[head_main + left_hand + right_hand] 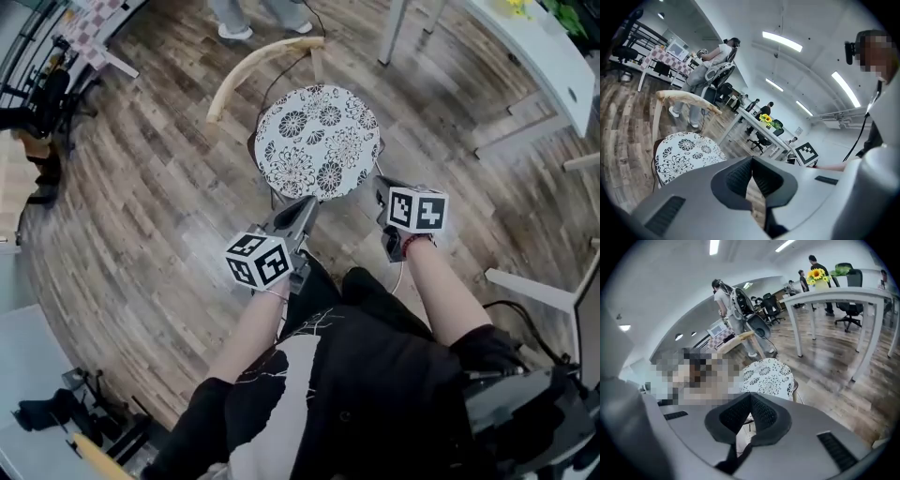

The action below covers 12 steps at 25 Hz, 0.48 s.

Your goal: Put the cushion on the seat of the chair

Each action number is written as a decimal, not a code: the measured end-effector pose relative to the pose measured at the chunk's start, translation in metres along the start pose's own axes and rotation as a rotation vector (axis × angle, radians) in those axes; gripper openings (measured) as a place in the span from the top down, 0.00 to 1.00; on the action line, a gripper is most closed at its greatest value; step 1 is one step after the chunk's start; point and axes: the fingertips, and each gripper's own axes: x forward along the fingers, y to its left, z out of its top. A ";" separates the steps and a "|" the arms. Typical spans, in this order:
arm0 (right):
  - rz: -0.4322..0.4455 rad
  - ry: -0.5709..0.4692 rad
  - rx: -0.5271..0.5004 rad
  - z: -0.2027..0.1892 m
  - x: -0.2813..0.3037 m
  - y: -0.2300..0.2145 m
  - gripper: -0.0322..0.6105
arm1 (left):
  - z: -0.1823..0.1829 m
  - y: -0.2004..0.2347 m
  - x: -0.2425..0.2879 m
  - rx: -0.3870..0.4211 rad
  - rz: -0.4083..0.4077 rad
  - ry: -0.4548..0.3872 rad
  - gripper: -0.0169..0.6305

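A round white cushion with black flower print (319, 141) lies flat on the seat of a chair with a curved wooden backrest (258, 66). It also shows in the left gripper view as the cushion (684, 154) under the backrest (686, 99), and in the right gripper view as the cushion (768, 377). My left gripper (307, 202) hangs just in front of the cushion's near edge, its jaws shut with nothing between them (751, 161). Off the cushion's near right edge, my right gripper (380, 185) is likewise shut and empty (751, 397). Neither touches the cushion.
A white table (525, 47) stands at the back right, with a leg (394, 33) near the chair. A person's feet (234, 31) are behind the backrest. A white frame (534, 286) lies at the right and black equipment (42, 103) at the left.
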 end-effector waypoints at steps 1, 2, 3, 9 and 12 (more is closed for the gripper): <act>0.025 -0.007 -0.047 0.004 -0.014 0.008 0.93 | 0.005 -0.013 -0.005 0.002 -0.001 -0.023 0.96; 0.054 -0.012 -0.092 0.006 -0.029 0.016 0.93 | 0.008 -0.027 -0.011 0.001 -0.003 -0.041 0.95; 0.082 -0.017 -0.134 0.008 -0.045 0.026 0.93 | 0.010 -0.041 -0.018 -0.001 -0.007 -0.053 0.96; 0.171 -0.115 -0.282 0.039 -0.132 0.073 0.93 | 0.032 -0.108 -0.060 0.046 -0.046 -0.089 0.95; 0.197 -0.183 -0.302 0.056 -0.164 0.100 0.93 | 0.050 -0.125 -0.083 0.087 -0.063 -0.120 0.96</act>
